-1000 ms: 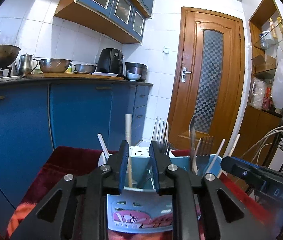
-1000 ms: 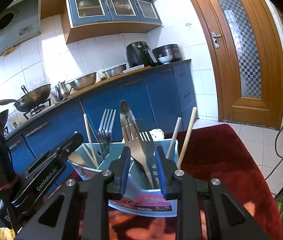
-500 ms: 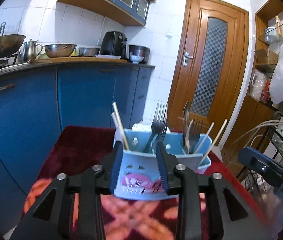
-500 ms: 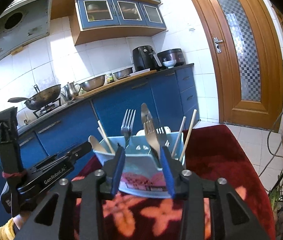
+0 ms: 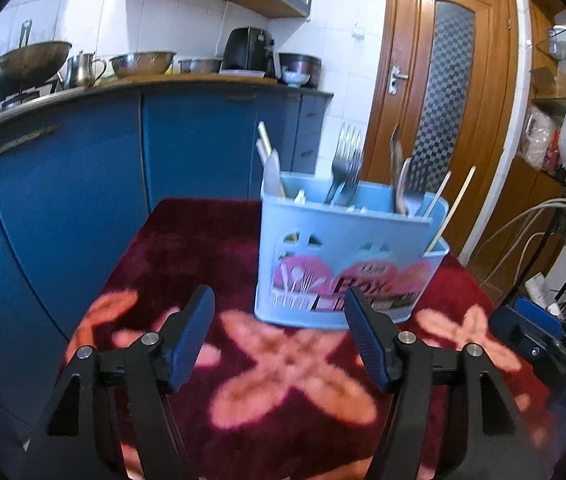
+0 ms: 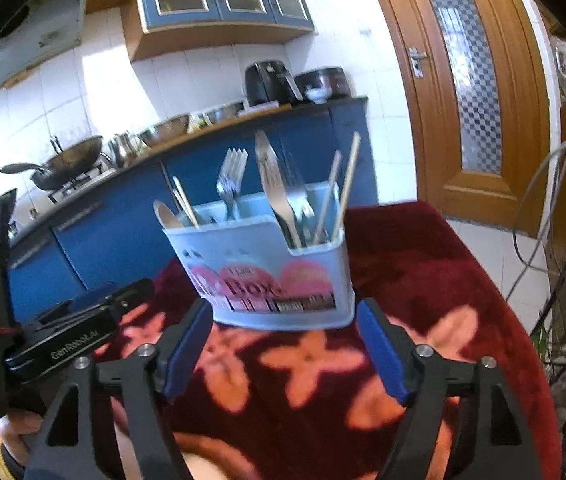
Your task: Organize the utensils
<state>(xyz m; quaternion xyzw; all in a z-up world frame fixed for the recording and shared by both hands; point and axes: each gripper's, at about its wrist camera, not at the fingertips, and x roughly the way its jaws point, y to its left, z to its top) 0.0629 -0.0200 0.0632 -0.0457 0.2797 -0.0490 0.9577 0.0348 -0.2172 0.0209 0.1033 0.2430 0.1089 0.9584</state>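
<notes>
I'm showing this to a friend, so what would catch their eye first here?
The light blue caddy with pink labels, standing upright on the red flowered cloth, crammed with forks and chopsticks. Then both open grippers, left and right, empty just short of it.

A dark red flowered cloth [image 5: 187, 248] covers the table, bearing the blue utensil caddy [image 5: 343, 272].

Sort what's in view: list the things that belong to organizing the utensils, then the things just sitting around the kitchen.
Job: blue utensil caddy, forks, knife, chopsticks, spoon, all standing in the caddy.

Just around: wok, kettle, steel bowl, air fryer, door.
</notes>
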